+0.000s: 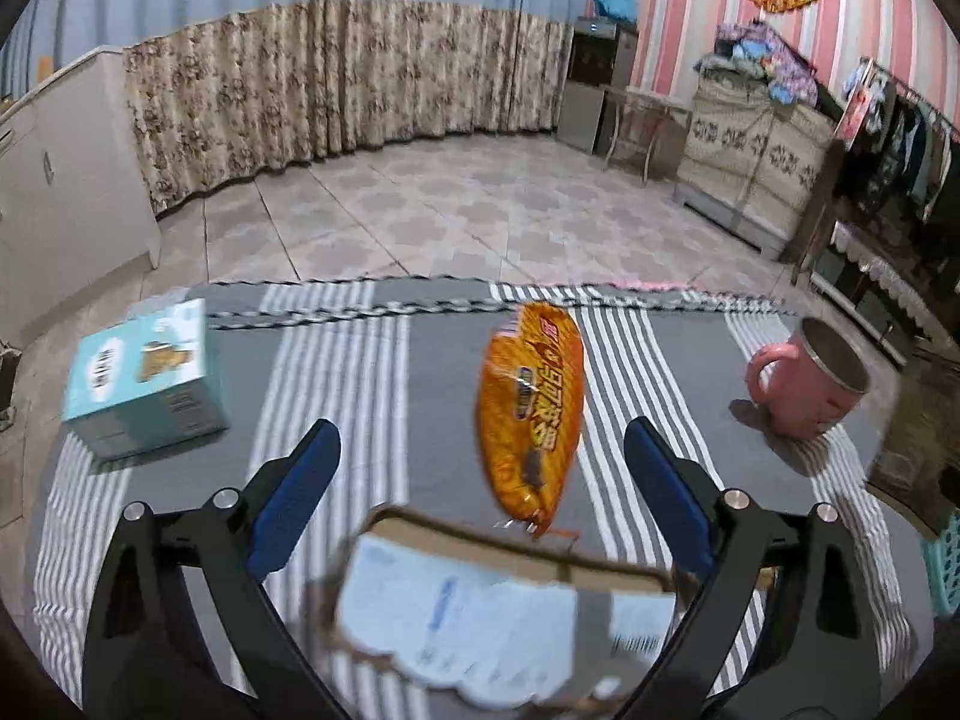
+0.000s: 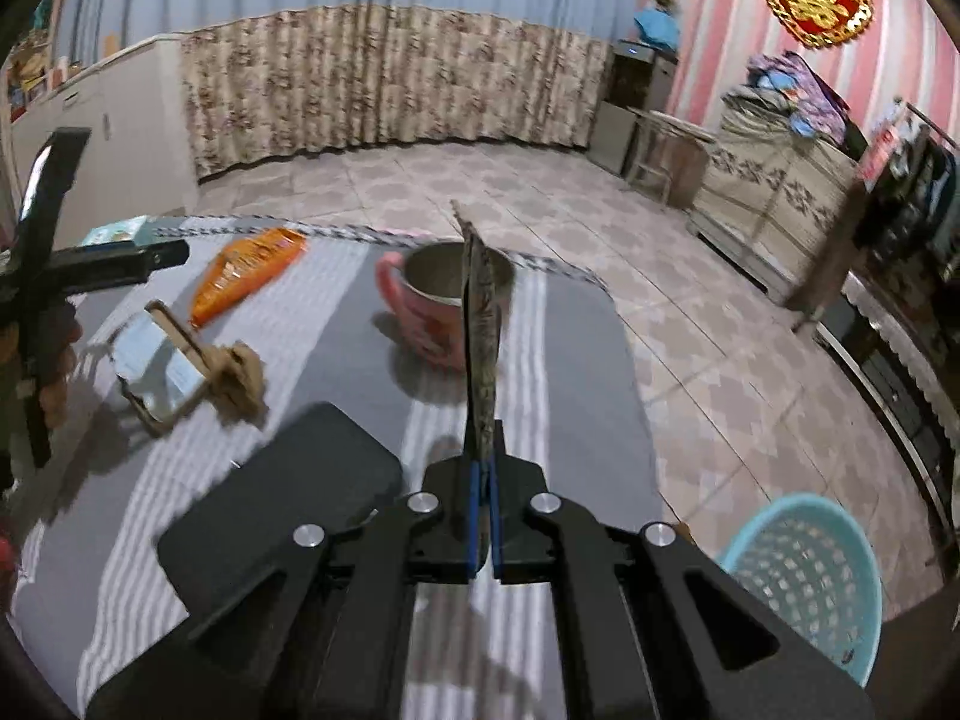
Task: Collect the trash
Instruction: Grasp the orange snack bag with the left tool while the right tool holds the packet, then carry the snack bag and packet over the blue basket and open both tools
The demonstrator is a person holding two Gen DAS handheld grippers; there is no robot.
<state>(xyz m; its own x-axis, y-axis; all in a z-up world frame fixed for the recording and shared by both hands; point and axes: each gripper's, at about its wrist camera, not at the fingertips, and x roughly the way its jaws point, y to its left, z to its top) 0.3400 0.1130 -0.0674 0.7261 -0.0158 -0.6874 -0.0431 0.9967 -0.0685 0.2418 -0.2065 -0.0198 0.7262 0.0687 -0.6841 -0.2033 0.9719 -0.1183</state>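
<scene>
Tiled floor point(image 1: 456, 210), floral curtain point(image 1: 336, 78), striped wall point(image 1: 672, 12)

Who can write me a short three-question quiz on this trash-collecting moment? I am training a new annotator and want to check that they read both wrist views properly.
1. True or false: the right gripper is shut on a thin flat wrapper.
2. Which piece of trash lies between the open fingers of the left gripper?
A. the orange snack bag
B. the torn cardboard packet
C. the teal box
3. Fill in: the container on the floor beside the striped cloth is a light blue ____.

Key: 1 true; 2 B; 3 basket.
</scene>
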